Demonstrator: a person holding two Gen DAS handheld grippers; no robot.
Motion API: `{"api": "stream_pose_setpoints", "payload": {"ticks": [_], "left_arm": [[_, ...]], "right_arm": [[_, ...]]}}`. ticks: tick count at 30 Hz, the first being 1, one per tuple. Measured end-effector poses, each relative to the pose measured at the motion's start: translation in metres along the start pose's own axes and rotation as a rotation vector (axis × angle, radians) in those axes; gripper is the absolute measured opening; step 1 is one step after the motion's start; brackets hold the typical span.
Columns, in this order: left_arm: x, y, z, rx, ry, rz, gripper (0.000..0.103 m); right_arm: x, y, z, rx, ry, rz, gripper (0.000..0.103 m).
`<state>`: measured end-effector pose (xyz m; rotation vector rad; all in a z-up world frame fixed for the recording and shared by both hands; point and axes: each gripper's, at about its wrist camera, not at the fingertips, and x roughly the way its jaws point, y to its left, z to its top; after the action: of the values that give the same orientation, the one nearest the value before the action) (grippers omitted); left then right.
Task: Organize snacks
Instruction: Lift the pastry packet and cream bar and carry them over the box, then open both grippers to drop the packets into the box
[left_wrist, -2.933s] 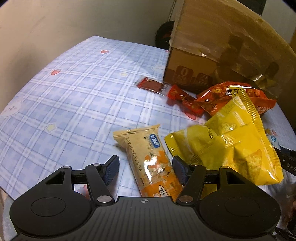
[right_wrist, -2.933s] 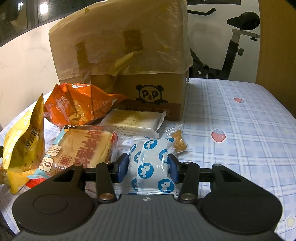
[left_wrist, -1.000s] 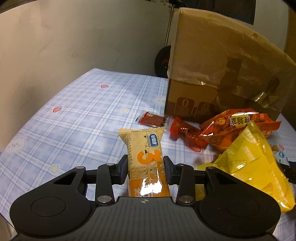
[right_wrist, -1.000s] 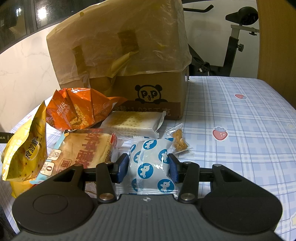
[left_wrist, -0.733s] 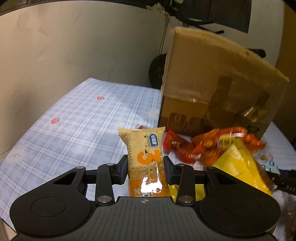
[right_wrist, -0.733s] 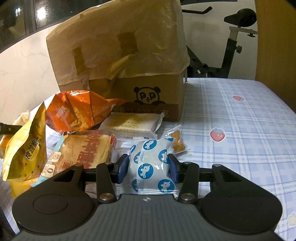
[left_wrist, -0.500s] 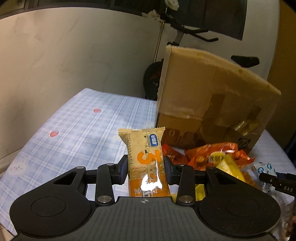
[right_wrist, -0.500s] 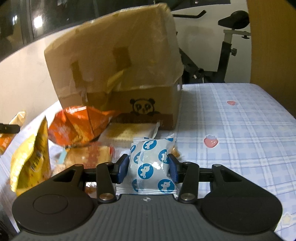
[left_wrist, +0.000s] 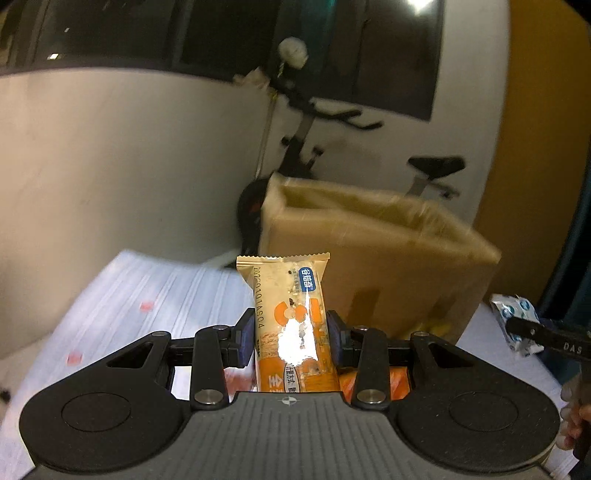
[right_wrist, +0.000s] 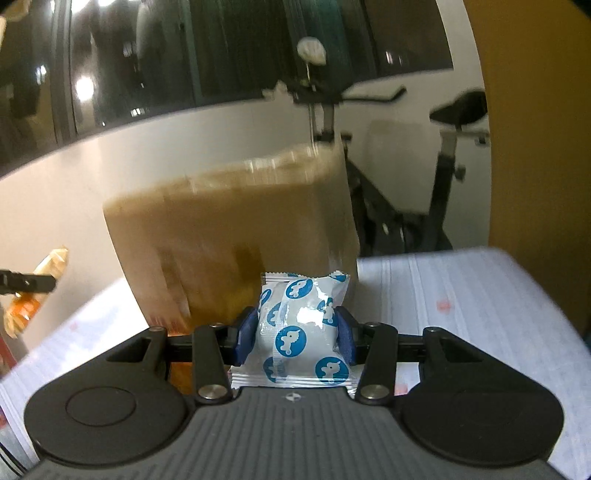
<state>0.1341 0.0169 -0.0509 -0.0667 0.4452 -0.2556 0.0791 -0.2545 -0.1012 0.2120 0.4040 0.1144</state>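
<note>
The left gripper (left_wrist: 290, 334) is clamped on one tall orange-and-gold snack bar (left_wrist: 291, 317) in glossy film, and the right gripper (right_wrist: 295, 329) is clamped on one puffy white pouch (right_wrist: 301, 332) dotted with blue circles; both packets are held up in front of the box. One cardboard box (left_wrist: 373, 258), open-topped and lined with shiny plastic, stands on a table under a pale blue checked cloth (right_wrist: 480, 295). Behind are a white wall, dark windows and one exercise bike (right_wrist: 424, 162).
</note>
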Motion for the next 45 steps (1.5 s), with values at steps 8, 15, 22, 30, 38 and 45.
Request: {"api": "stream_pose_setpoints", "payload": {"ticks": [8,15,22,30,38,45], "left_arm": [[0.022,-0.033,0.067,0.069,-0.113,-0.100,0.041],[0.081,-0.063,0.100,0.073,-0.102,-0.141,0.041],[0.136,-0.066,0.108,0.090,-0.029,-0.106,0.041],[0.156,-0.043,0.101,0.068,0.035,-0.066,0.076],[0.137,-0.032,0.104,0.059,0.041,-0.046,0.076],[0.098,-0.019,0.121,0.011,0.013,-0.024,0.076]], "right_arm": [[-0.002,0.015,0.077,-0.038,-0.145,0.065,0.048],[0.043,0.027,0.123,-0.054,-0.154,0.084,0.048],[0.098,0.028,0.135,-0.041,-0.064,0.070,0.048],[0.127,0.024,0.124,-0.016,0.039,0.018,0.050],[0.118,0.022,0.127,0.004,0.024,0.020,0.070],[0.086,0.027,0.134,-0.019,-0.017,0.031,0.070]]}}
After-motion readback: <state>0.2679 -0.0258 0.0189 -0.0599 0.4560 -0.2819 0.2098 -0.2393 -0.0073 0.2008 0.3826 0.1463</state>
